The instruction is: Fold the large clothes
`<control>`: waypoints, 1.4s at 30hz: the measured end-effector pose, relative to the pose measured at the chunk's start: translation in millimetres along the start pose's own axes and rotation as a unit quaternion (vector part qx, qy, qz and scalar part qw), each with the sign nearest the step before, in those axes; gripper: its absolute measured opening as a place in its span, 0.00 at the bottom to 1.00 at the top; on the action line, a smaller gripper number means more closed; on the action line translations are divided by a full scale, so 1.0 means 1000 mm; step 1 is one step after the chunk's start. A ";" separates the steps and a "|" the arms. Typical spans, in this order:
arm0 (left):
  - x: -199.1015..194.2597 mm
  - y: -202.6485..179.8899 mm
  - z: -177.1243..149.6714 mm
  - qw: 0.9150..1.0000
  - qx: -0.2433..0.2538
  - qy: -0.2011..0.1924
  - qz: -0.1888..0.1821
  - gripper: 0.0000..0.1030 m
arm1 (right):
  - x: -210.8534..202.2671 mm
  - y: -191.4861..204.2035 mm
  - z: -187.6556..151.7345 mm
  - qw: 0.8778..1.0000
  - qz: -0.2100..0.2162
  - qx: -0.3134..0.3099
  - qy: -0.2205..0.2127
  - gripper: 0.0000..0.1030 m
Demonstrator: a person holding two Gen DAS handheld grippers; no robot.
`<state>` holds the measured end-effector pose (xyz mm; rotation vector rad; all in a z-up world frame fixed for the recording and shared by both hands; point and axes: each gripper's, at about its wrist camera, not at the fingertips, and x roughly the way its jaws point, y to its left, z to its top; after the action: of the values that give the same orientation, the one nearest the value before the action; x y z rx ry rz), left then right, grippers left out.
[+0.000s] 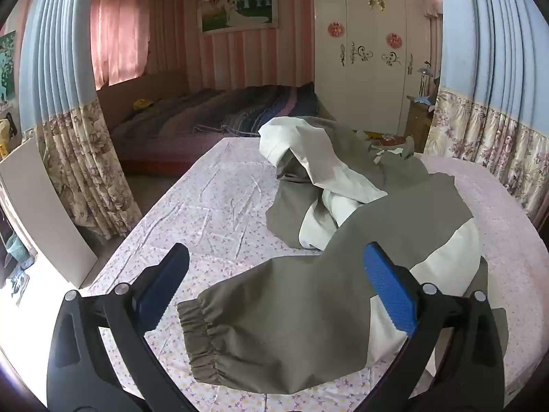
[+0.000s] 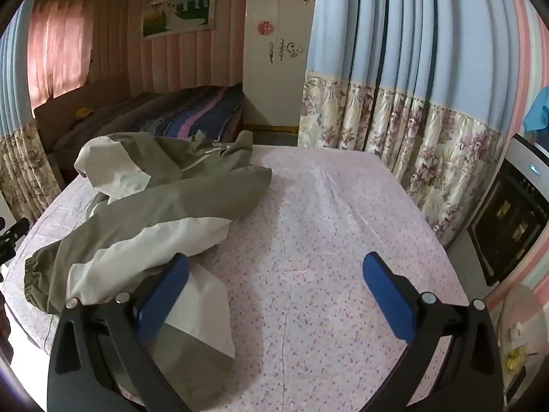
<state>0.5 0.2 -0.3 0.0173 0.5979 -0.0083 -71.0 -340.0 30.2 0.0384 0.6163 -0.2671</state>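
Observation:
An olive-green and white jacket [image 1: 346,206] lies crumpled on a table spread with a pink floral cloth [image 1: 212,213]. One sleeve with an elastic cuff [image 1: 202,340] stretches toward me. My left gripper [image 1: 278,257] hovers open above that sleeve, blue pads wide apart, nothing pinched. In the right wrist view the same jacket [image 2: 164,199] fills the left half of the cloth [image 2: 343,240]. My right gripper [image 2: 274,267] is open over the bare cloth, and its left finger [image 2: 168,285] hangs above a white and olive corner of the jacket [image 2: 202,312].
Floral and blue curtains [image 2: 394,103] hang close beside the table on the right, with a dark appliance [image 2: 507,219] past them. A white board [image 1: 48,213] leans at the left. A bed [image 1: 212,113] and a white wardrobe [image 1: 370,55] stand beyond the table.

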 end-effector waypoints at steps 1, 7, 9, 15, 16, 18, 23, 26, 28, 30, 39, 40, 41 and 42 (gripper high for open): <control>0.000 0.000 0.000 1.000 0.000 -0.002 0.002 0.97 | -0.001 0.000 0.000 1.000 0.001 0.000 -0.003 0.98; 0.000 0.008 -0.002 1.000 -0.007 -0.003 -0.001 0.97 | 0.002 -0.003 -0.003 1.000 -0.001 0.002 0.015 0.98; 0.001 0.006 -0.005 1.000 -0.008 -0.002 -0.004 0.97 | 0.005 -0.005 -0.001 1.000 0.001 0.008 0.014 0.98; 0.001 -0.004 -0.003 1.000 -0.007 0.001 -0.005 0.97 | 0.007 -0.004 -0.005 1.000 0.000 0.010 0.009 0.98; 0.001 -0.003 -0.003 1.000 -0.008 0.001 -0.007 0.97 | 0.009 -0.004 -0.004 1.000 -0.001 0.010 0.009 0.98; 0.001 -0.004 -0.003 1.000 -0.005 0.002 -0.006 0.97 | 0.007 -0.007 -0.005 1.000 0.001 0.011 0.008 0.98; 0.004 -0.006 -0.003 1.000 0.000 0.007 -0.001 0.97 | 0.009 -0.007 -0.005 1.000 0.004 0.011 0.008 0.98; 0.006 -0.006 -0.004 1.000 0.001 0.009 0.001 0.97 | 0.011 -0.005 -0.006 1.000 0.006 0.008 0.010 0.98; 0.006 -0.005 -0.005 1.000 0.001 0.009 0.002 0.97 | 0.012 -0.003 -0.006 1.000 0.009 0.008 0.011 0.98; 0.006 -0.003 -0.006 1.000 0.001 0.008 0.002 0.97 | 0.012 -0.003 -0.006 1.000 0.009 0.007 0.011 0.98; 0.007 -0.001 -0.006 1.000 0.000 0.009 0.004 0.97 | 0.010 0.000 -0.005 1.000 0.009 0.005 0.008 0.98; 0.007 0.000 -0.006 1.000 -0.001 0.009 0.003 0.97 | 0.010 0.000 -0.005 1.000 0.008 0.005 0.008 0.98; 0.007 -0.001 -0.006 1.000 0.000 0.008 0.003 0.97 | 0.010 0.000 -0.005 1.000 0.009 0.005 0.008 0.98; 0.007 -0.001 -0.005 1.000 0.000 0.008 0.005 0.97 | 0.010 0.000 -0.005 1.000 0.010 0.004 0.008 0.98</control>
<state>3.4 -0.8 -8.8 0.0212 0.6146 0.0010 -66.1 -341.6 20.7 0.0549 0.6301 -0.2513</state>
